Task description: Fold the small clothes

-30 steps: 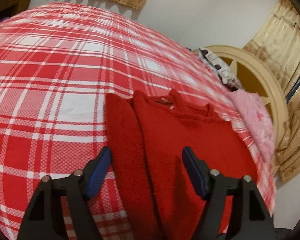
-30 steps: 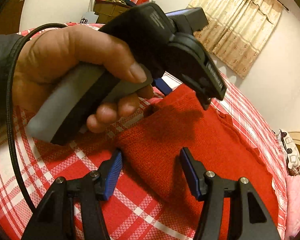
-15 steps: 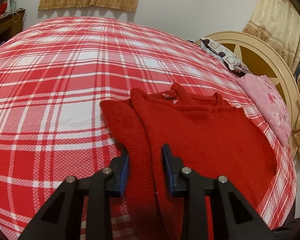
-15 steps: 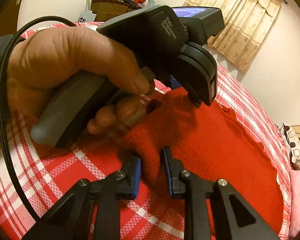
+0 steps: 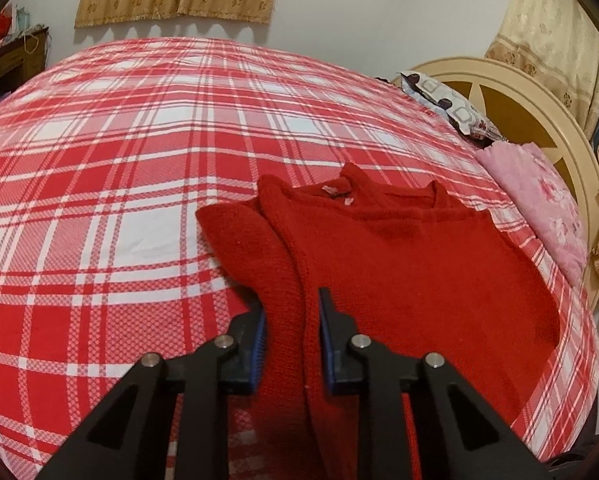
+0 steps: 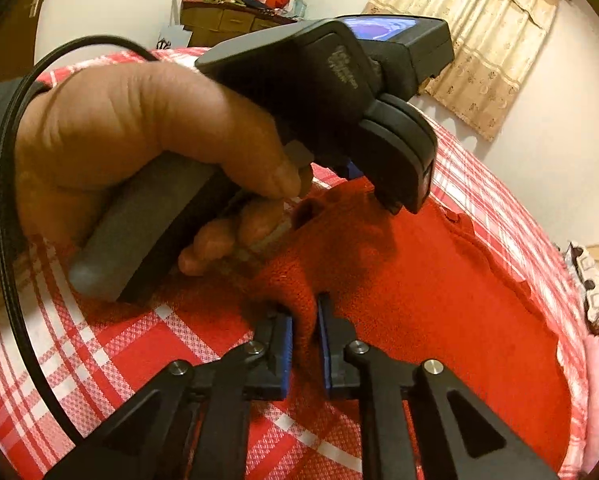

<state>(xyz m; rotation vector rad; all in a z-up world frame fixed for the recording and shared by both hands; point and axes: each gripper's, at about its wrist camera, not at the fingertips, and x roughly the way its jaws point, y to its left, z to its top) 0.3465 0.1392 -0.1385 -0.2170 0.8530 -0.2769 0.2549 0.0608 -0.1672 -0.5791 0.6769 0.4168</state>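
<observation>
A red knit sweater (image 5: 399, 264) is laid flat on the bed (image 5: 139, 140), by the bed's near edge twd the headboard (image 5: 539, 120) end, neck pointing away. The left tongs (image 5: 291, 336) are pressed in on a bunch of the sweater's hem by the sleeve side; knit is pinched betw. the blue pads. The right tongs (image 6: 304, 344) are likewise nipped on a raised ridge of the same hem, just beside the left hand (image 6: 139, 152), as seen in the right wrist view.

Step judged in hand: both hem points gripped, first fold abt to be made. Next move, as judged: hem to be lifted w/ both tongs together and carried twd the collar, tension kept even so the knit isn't dragged or skewed; sleeve lying alongside the body should be kept tucked.

Writing: embossed lettering is visible on the left gripper's housing (image 6: 339, 64), too blurred to be read. A small pale label (image 5: 339, 196) is seen inside the collar, text not legible
</observation>
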